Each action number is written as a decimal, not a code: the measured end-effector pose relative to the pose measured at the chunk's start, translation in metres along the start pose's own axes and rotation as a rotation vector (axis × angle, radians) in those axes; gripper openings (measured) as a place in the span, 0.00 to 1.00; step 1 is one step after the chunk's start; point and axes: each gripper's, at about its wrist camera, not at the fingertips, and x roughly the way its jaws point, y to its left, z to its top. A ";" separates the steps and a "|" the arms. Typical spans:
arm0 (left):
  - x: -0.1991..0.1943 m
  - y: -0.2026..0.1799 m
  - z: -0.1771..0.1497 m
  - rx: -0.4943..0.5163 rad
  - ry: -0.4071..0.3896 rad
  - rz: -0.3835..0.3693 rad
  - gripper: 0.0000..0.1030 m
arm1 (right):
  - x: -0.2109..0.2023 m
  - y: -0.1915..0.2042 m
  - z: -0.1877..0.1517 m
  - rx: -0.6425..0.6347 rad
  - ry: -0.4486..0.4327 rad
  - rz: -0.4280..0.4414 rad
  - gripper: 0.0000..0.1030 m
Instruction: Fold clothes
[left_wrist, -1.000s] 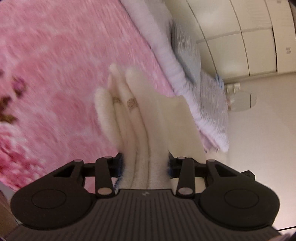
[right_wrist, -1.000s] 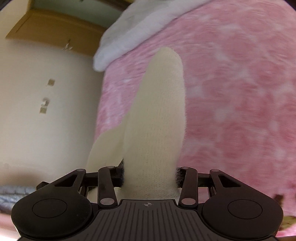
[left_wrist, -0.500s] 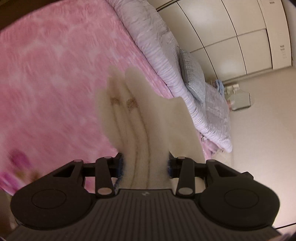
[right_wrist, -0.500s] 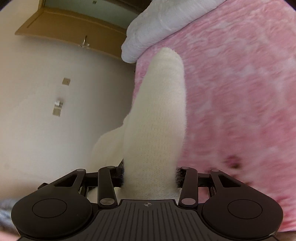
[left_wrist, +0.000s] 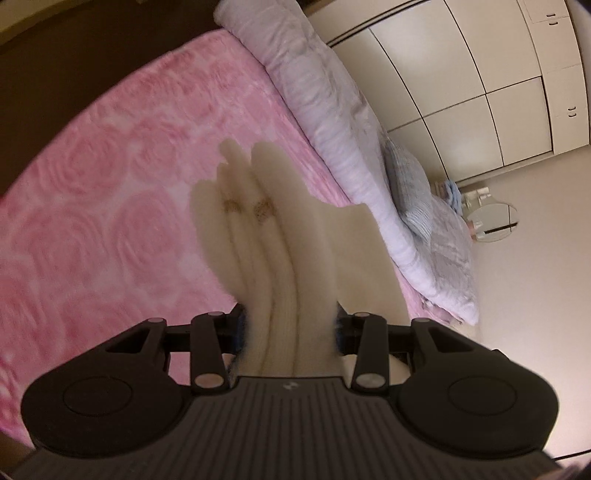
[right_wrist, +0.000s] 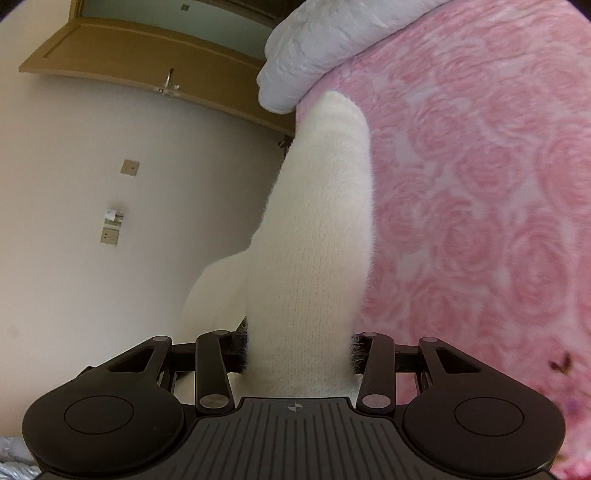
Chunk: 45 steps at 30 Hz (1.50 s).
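Cream knit garment (right_wrist: 314, 236) found soft, fuzzy, light and limp; hung bunched over the near edge of the pink rose blanket (left_wrist: 110, 192). Pinched in thick folds by left gripper (left_wrist: 290, 328) and right gripper (right_wrist: 299, 347). Possibly a sweater; blurred. Best gripped at hems or seams.

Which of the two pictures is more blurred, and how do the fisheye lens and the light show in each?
Left wrist view: dimmer and warmer; the cream garment and the pink blanket are smeared, and the wardrobe lines bow. Right wrist view: brighter and sharper; the knit of the garment is readable, while the door frame curves.
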 end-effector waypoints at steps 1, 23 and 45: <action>0.003 0.007 0.007 0.000 -0.006 0.006 0.35 | 0.013 -0.004 0.003 0.001 0.003 0.005 0.40; 0.106 0.187 0.170 0.157 0.028 -0.013 0.35 | 0.252 -0.069 0.042 0.005 -0.127 0.001 0.40; 0.048 0.155 0.153 0.358 -0.052 0.151 0.25 | 0.184 -0.040 0.031 -0.023 -0.319 -0.362 0.34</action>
